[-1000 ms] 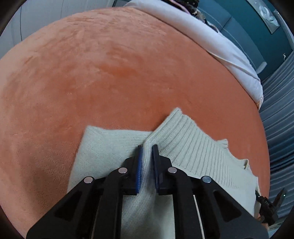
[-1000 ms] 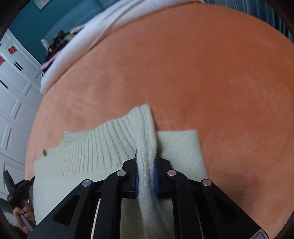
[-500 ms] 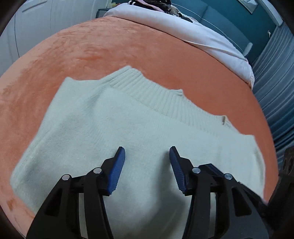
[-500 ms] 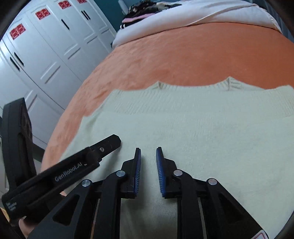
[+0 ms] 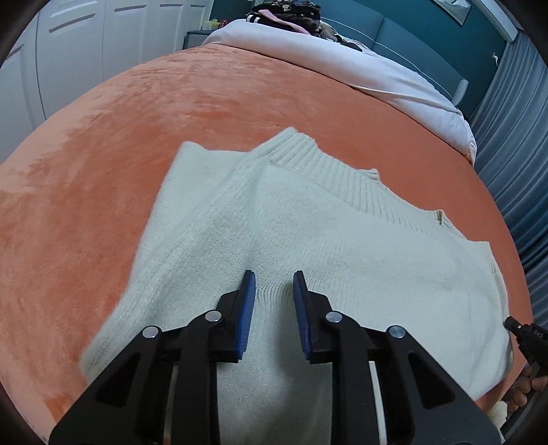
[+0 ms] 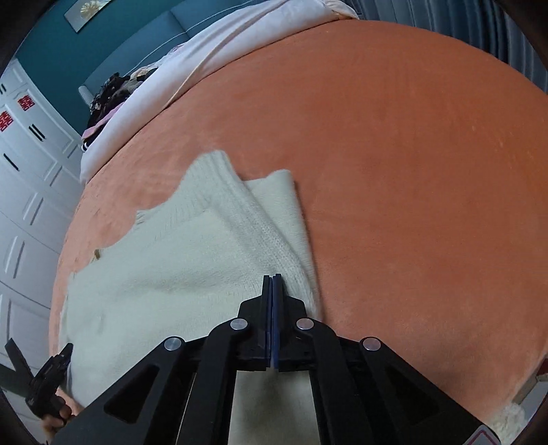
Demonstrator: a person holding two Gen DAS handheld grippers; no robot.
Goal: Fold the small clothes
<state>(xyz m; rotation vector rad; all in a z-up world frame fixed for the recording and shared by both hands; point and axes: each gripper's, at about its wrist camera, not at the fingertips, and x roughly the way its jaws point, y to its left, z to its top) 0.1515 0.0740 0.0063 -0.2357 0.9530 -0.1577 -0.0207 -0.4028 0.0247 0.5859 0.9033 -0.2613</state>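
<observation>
Left hand-held gripper (image 5: 273, 279): jaws parted, blue pads clear of each other, nothing between them, poised over the near part of the cream knit sweater (image 5: 308, 246).

Right hand-held gripper (image 6: 273, 278): pads pressed together with no gap visible; tips sit at the sweater's (image 6: 178, 270) right folded edge. Cannot tell whether any knit is pinched between them.

Sweater lies on the orange blanket (image 5: 171, 102) covering the bed. Body mostly flat, with a soft ridge running away from the left gripper. In the left wrist view its long axis runs left to right across the frame. Ribbed neckline (image 5: 328, 171) points away from the grippers, toward the white duvet (image 5: 359, 65). One side panel is folded over the body, its ribbed edge uppermost; plain knit shows beyond that fold.

Beyond the sweater: bare orange blanket, then the white duvet, with a pile of dark clothes (image 5: 287, 13) on its far end.
</observation>
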